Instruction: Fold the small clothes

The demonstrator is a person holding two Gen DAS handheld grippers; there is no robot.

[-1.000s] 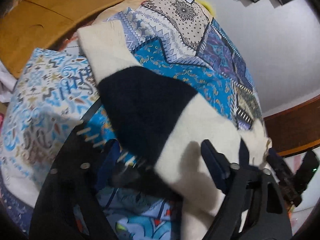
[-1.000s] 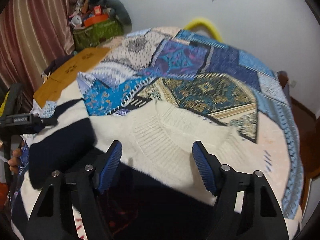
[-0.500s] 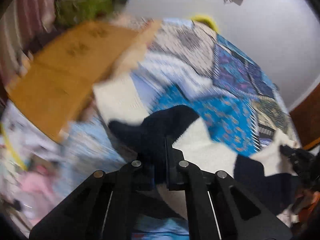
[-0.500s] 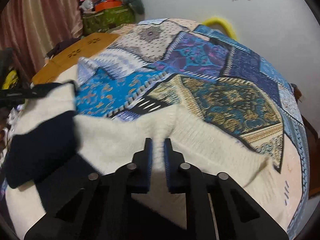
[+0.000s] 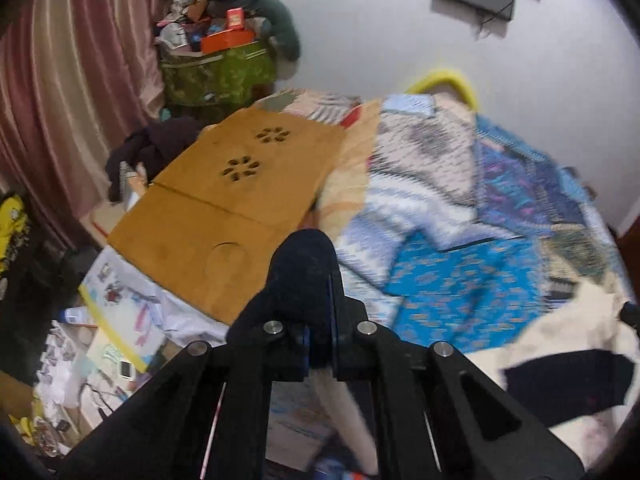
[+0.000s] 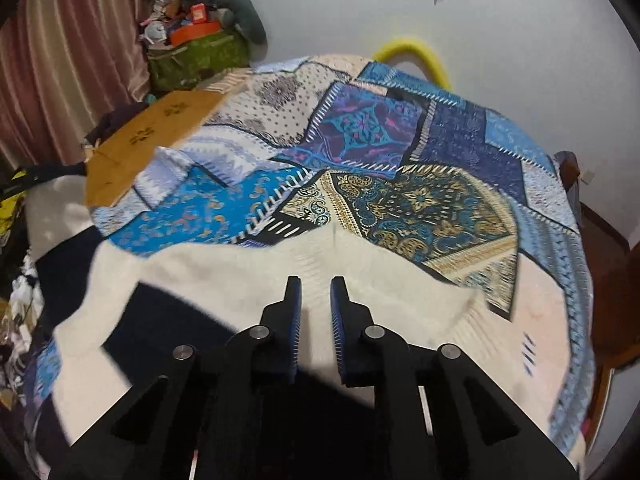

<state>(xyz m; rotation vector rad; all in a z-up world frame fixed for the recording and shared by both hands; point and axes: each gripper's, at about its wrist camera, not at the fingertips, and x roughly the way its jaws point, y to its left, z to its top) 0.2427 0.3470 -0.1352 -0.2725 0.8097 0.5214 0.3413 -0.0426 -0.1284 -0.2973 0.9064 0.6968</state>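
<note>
Right now your left gripper is clamped tight on a navy fold of the sweater, the dark knit bunching up over its fingertips and a cream strip hanging down from the pinch. Your right gripper stands only narrowly parted, its blue ribbed pads either side of the cream fabric just below the ribbed neckline; whether they actually pinch the cloth cannot be told. The sweater is soft, fuzzy knit in broad cream and navy blocks, rumpled and lying on the near edge of the patchwork quilt, a glossy spread of blue, purple and gold printed panels. Beyond the quilt's left side sits a flat wooden board with flower-shaped cutouts, and past that a pink curtain.
</note>
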